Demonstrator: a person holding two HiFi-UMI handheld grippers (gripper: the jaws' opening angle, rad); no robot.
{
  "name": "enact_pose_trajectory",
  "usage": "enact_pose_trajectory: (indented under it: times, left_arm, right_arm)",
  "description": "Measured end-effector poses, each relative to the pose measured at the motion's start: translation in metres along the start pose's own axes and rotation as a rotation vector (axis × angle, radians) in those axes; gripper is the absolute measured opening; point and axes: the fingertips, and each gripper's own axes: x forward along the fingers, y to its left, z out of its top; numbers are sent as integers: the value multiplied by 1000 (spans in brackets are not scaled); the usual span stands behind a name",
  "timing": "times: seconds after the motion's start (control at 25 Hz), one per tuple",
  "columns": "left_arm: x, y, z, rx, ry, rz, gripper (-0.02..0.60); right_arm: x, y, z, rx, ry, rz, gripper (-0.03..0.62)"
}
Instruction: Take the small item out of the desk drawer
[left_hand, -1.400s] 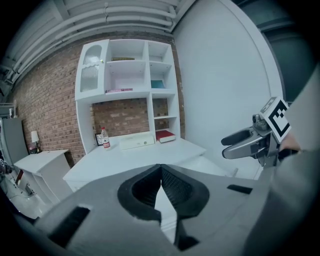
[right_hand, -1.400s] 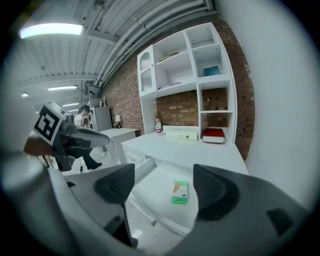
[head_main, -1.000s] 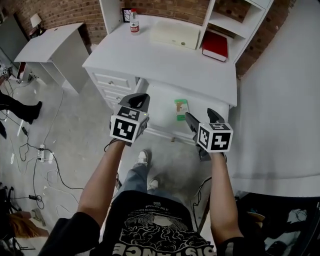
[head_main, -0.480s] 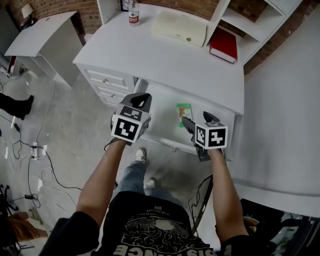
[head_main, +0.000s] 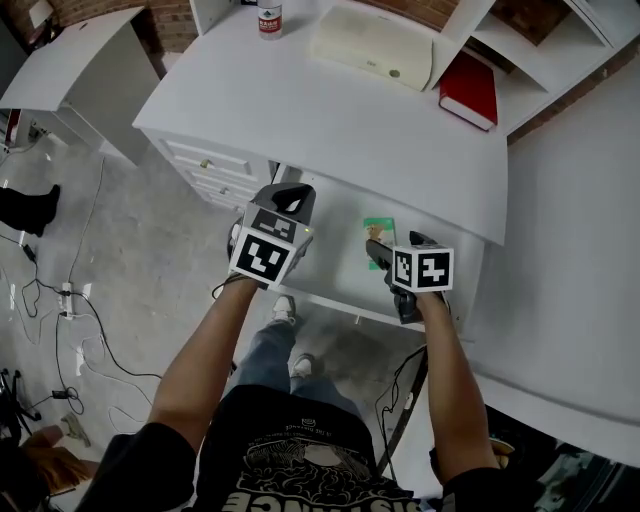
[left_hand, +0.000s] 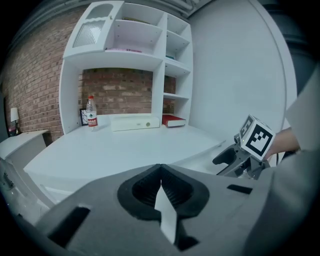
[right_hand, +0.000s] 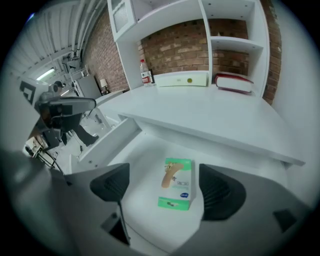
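Note:
A small green-and-white box (head_main: 379, 229) lies flat on the floor of the open desk drawer (head_main: 322, 299). My right gripper (head_main: 393, 246) hovers just over the box's near end. In the right gripper view the box (right_hand: 176, 189) shows between the two pads of the right gripper (right_hand: 162, 187), which do not touch it, and the jaws are opening. My left gripper (head_main: 287, 194) hangs shut over the drawer's left side with nothing in it. The left gripper (left_hand: 160, 173) has its jaws pressed together and looks across the desk top.
On the white desk top (head_main: 330, 120) stand a bottle (head_main: 269, 17), a cream flat case (head_main: 371, 45) and a red book (head_main: 474, 89). Side drawers (head_main: 214, 165) sit to the left. A second white table (head_main: 68, 70) and floor cables (head_main: 82, 305) lie further left.
My right gripper has moved forward over the drawer to the box, and its jaws have spread wider. The left gripper has stayed shut by the drawer's left side.

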Motion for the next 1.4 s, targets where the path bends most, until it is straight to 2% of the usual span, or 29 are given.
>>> enact_pose_trajectory:
  times: [0.64, 1.12, 1.4]
  left_arm:
    - [41, 19, -21, 9, 62, -58, 8]
    - [51, 36, -27, 18, 97, -52, 8]
    - [52, 36, -27, 18, 104, -46, 8]
  right_arm:
    - [81, -30, -37, 59, 189, -66, 460]
    - [101, -40, -45, 74, 267, -134, 451]
    - [101, -40, -45, 62, 286, -137, 442]
